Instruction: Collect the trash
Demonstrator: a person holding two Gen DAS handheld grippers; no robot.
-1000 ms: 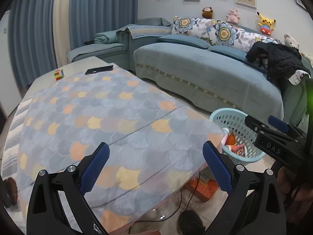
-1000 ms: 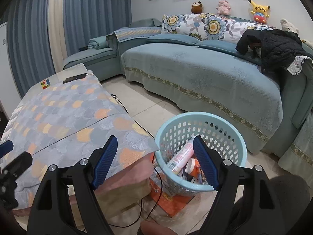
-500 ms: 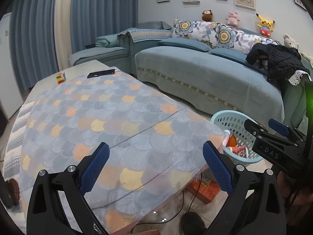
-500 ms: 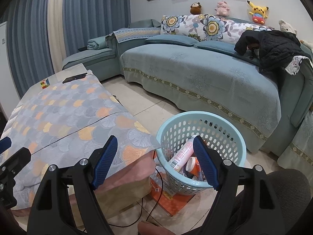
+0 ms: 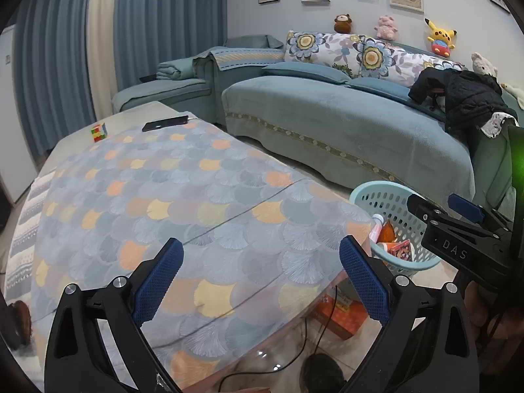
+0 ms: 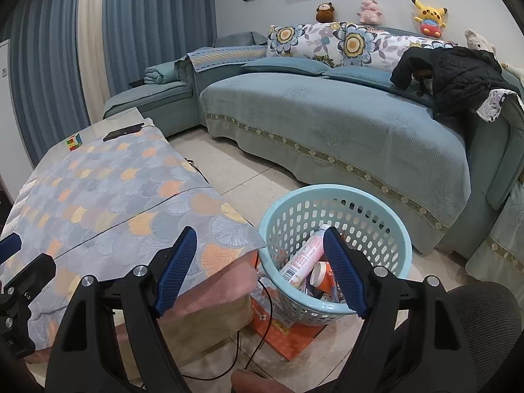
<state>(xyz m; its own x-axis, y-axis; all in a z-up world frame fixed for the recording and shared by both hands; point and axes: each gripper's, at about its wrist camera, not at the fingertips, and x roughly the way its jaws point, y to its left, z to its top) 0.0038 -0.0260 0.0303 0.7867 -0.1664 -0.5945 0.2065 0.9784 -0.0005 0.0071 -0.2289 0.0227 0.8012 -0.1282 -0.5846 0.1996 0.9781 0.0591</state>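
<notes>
Left gripper (image 5: 258, 270): fingers (image 5: 157, 276) spread wide, nothing between them; poised above the near end of the cloth-covered surface (image 5: 183, 196).
Right gripper (image 6: 260, 270): fingers (image 6: 344, 275) spread wide, nothing gripped; right finger overlapping the basket opening in view, left finger over the corner of the surface.
Trash basket (image 6: 386, 226): light blue, perforated plastic, standing on the floor tiles (image 6: 229, 170) just beside the corner of the surface, in front of the sofa.
Basket contents: pink tube (image 6: 304, 258) leaning with cap upward; orange container with a white cap (image 6: 319, 273) next to it; printed packet (image 5: 401, 250) visible from the left wrist view. Further items too hidden to identify.
Under basket: orange flat box (image 6: 288, 334) on the floor, partly beneath the basket base.
Surface: scallop-patterned cloth in grey, blue and orange; bare of trash where visible.
Far end of surface: black phone (image 5: 165, 122) lying flat at the cloth edge; puzzle cube (image 5: 99, 132) near it on uncovered tabletop.
Cable (image 6: 262, 334): black, trailing from under the cloth corner to the floor.
Sofa (image 6: 327, 124): teal, with floral cushions; black jacket (image 6: 458, 75) heaped at the right end.
Sofa back: row of plush toys (image 6: 429, 16).
</notes>
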